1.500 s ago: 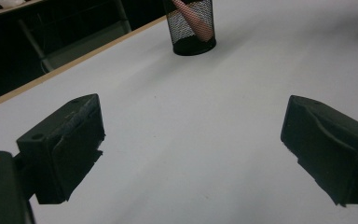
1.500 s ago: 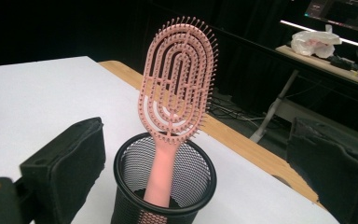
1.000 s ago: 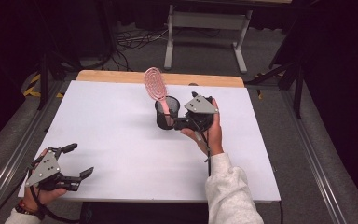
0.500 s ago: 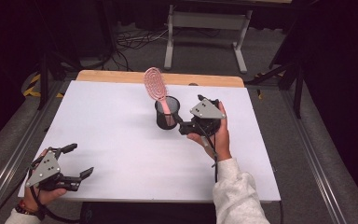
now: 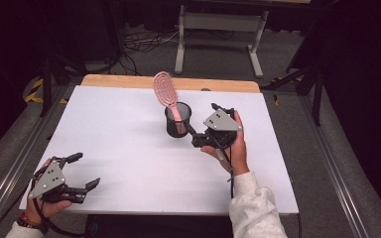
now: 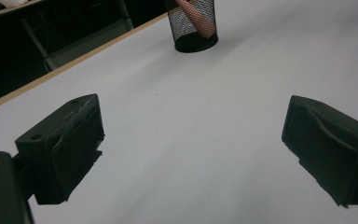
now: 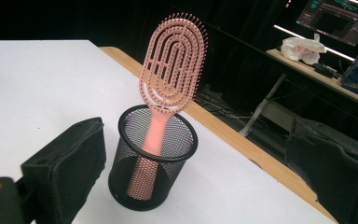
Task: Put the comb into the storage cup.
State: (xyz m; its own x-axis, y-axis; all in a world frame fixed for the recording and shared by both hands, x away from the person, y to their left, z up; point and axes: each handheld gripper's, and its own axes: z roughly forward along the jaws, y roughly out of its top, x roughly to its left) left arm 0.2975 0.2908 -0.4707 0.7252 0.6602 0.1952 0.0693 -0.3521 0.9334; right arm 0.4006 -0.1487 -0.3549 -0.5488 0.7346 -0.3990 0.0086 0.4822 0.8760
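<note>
A pink hairbrush (image 5: 164, 88) (image 7: 172, 70) stands handle-down in a black mesh cup (image 5: 177, 124) (image 7: 151, 168) near the middle of the white table (image 5: 129, 148), its head leaning up and left. Just right of the cup, my right gripper (image 5: 199, 127) (image 7: 200, 179) is open and empty, with its jaws pointing at the cup. My left gripper (image 5: 83, 170) (image 6: 196, 149) rests open and empty at the table's near left corner. In the left gripper view the cup (image 6: 193, 25) stands far off, with the brush handle (image 6: 201, 21) showing through the mesh.
A wooden strip (image 5: 168, 83) runs along the table's far edge. Behind it are a metal stand (image 5: 218, 29) and cables on the floor. A side desk with a white bag (image 7: 300, 49) and a monitor (image 7: 338, 18) shows in the right gripper view.
My right gripper has drawn back a little to the right, away from the cup. The brush, the cup and my left gripper have stayed put.
</note>
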